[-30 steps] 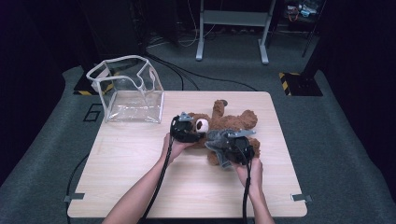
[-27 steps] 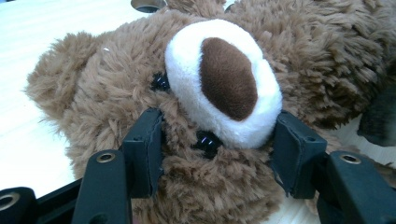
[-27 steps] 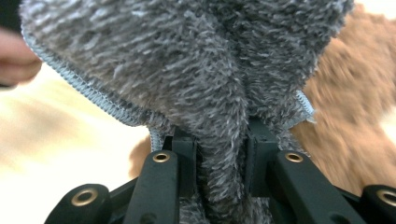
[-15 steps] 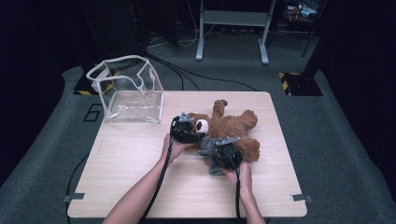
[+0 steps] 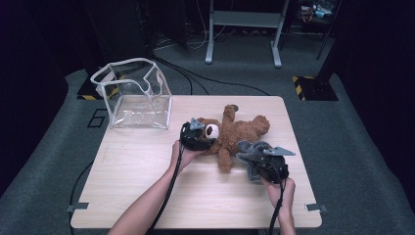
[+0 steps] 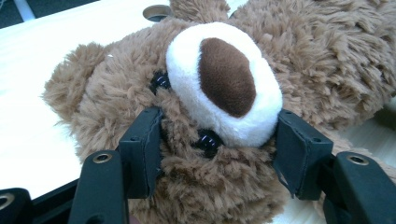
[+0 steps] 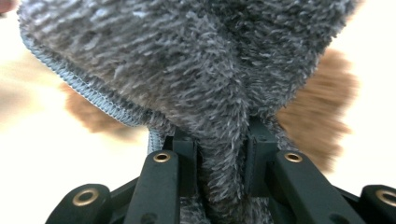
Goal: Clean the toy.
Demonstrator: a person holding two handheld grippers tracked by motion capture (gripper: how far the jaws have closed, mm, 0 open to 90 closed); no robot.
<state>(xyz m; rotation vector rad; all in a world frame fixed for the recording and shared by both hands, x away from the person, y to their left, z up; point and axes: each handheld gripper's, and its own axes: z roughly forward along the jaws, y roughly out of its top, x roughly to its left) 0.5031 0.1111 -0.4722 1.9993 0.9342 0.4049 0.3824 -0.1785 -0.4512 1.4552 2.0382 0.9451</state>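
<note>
**Grey cloth pulled off toward the table's near right**

Since the earlier frames the right gripper (image 5: pixel 258 157) has shifted to the right and nearer the table's front edge, taking the grey fuzzy cloth (image 5: pixel 249 155) with it, so the cloth now lies beside the teddy bear (image 5: pixel 240 134) rather than across its lower body. The left gripper (image 5: pixel 204 137) has kept its place at the bear's head.

In the right gripper view the jaws stand pinched on a bunched fold of the grey fuzzy cloth (image 7: pixel 219 93), whose stitched hem runs down the left; brown fur shows blurred behind it.

In the left gripper view the two black jaws flank the teddy bear's (image 6: pixel 224 84) white muzzle, pads pressing into the fur at either side of the face, just below the eyes. They have just eased open a little, with the head between them.

The bear lies on its back at the middle of the wooden table (image 5: pixel 147 186), limbs spread. A clear plastic bag (image 5: pixel 132 95) with white edging stands open at the far left corner, well apart from both grippers.
</note>
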